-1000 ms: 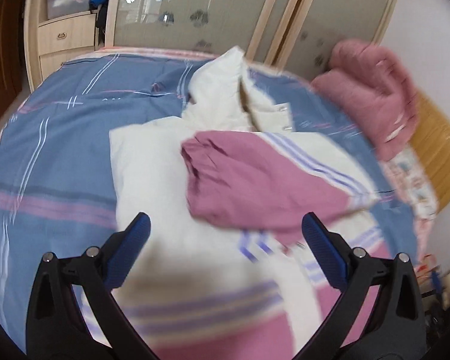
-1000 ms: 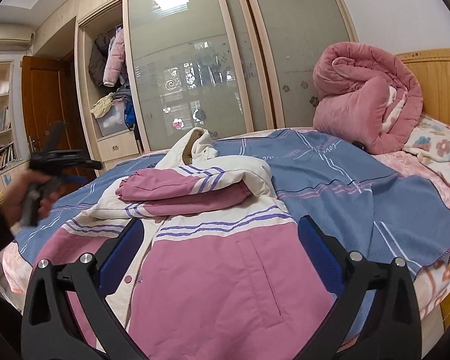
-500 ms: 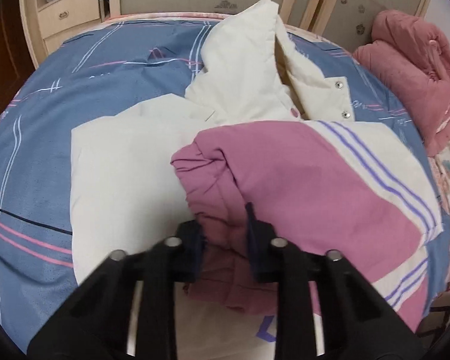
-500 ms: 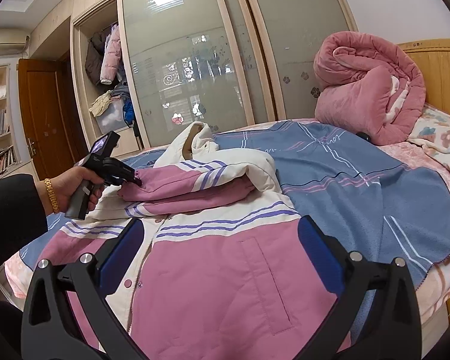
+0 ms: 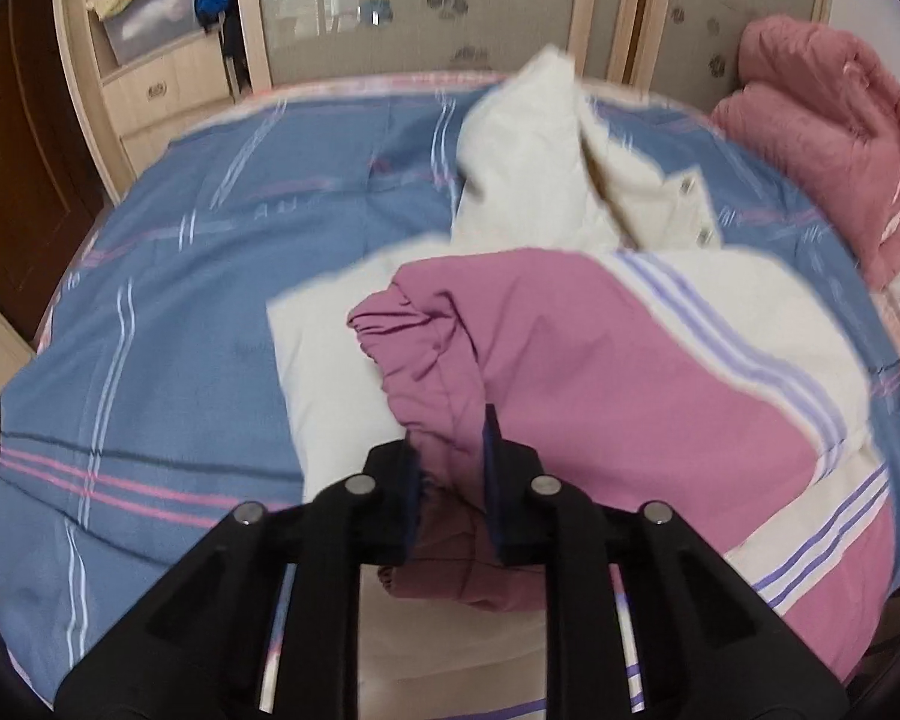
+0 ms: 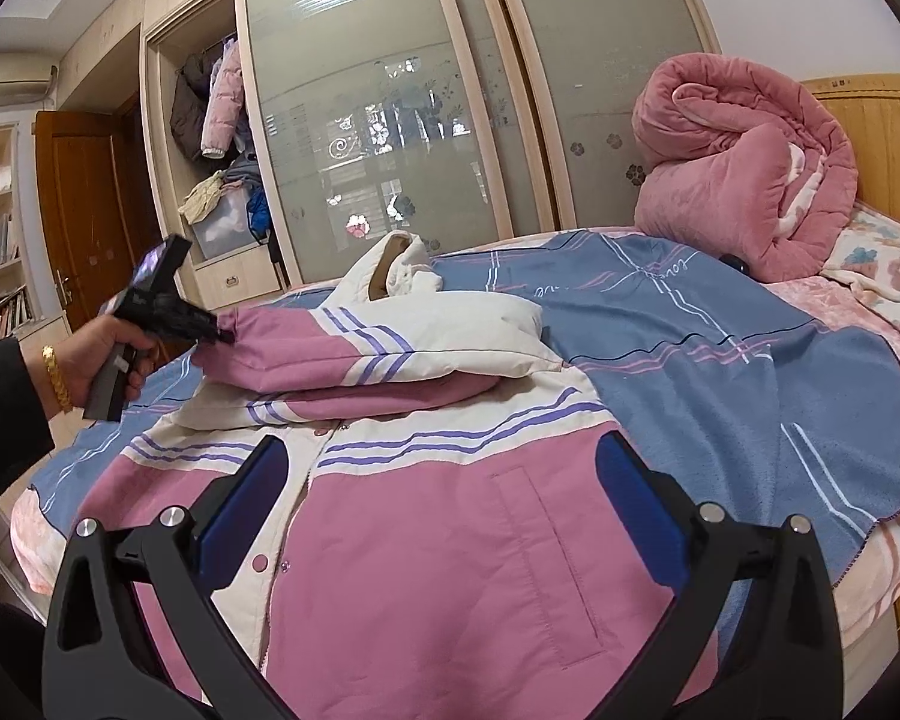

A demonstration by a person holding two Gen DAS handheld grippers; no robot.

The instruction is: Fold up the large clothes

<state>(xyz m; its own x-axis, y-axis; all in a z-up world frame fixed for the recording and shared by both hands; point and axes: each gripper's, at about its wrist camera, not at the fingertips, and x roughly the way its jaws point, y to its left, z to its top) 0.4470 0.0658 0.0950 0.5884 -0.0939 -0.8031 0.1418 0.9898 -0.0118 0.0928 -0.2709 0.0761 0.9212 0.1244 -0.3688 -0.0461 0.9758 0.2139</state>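
Through my left wrist camera, the jacket lies spread on the blue striped blanket that covers the bed. It is a padded jacket in pink and cream blocks, with thin purple stripes where the colours meet. Its cream hood points toward the wardrobe doors, and two snap buttons show along the collar edge. One pink sleeve is folded across the chest, its cuff end toward me. My left gripper is clamped on that cuff: the pink cloth bunches between the two pads, and the jaws have just eased a little wider while they grip. This view is blurred toward its edges.

Through my right wrist camera, the jacket's long axis runs from the hem, close under my right gripper, away to the hood at the far side of the bed. The front faces up, with a snap placket down the middle and a slit pocket on the pink lower panel. The folded sleeve lies crosswise over the chest, and at its left end my left hand holds the other gripper pinched on the cuff. My right fingers stand wide apart above the hem, with nothing between them. A rolled pink quilt sits by the wooden headboard.
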